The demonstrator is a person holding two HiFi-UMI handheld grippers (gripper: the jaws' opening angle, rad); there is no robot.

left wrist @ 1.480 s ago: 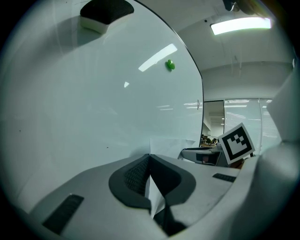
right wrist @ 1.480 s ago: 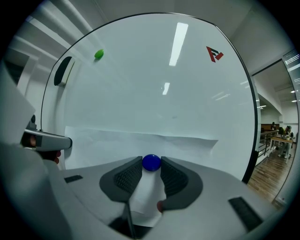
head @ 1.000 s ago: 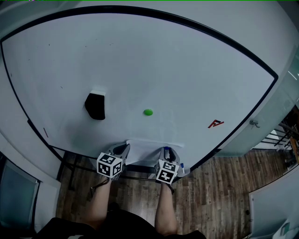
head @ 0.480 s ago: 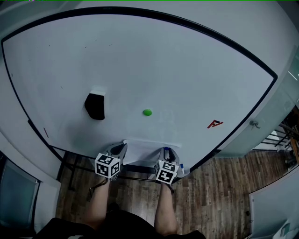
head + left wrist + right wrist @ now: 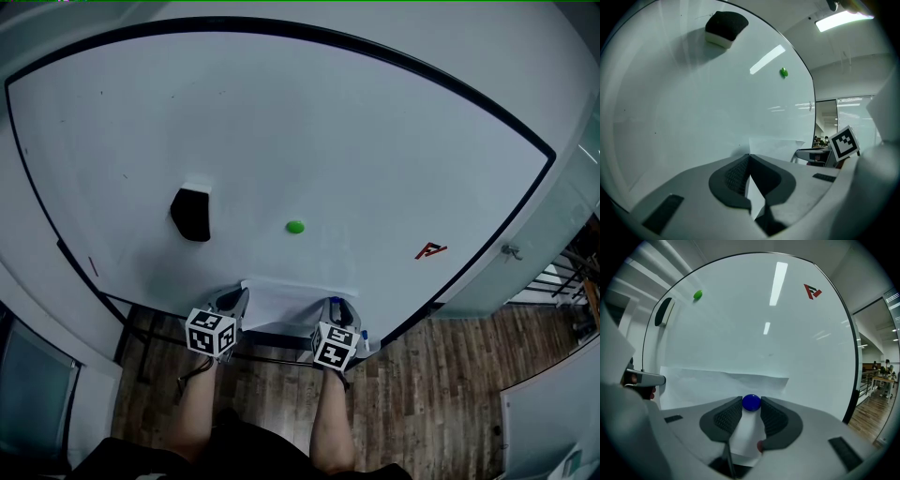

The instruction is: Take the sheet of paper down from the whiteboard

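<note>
The sheet of paper (image 5: 281,302) is low on the whiteboard (image 5: 309,131), right at its bottom edge, between the two grippers. The left gripper (image 5: 749,156) is pinched tight on the paper's left side. The right gripper (image 5: 751,405) has its jaws pressed on a round blue magnet (image 5: 751,402) that sits on the paper's right side. Higher up on the board are a green magnet (image 5: 295,227), a black eraser (image 5: 191,213) to its left, and a small red mark (image 5: 431,249) over to the right.

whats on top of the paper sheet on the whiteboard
A blue magnet, gripped by the right tongs, sits on the sheet. The whiteboard behind it is covered.
</note>
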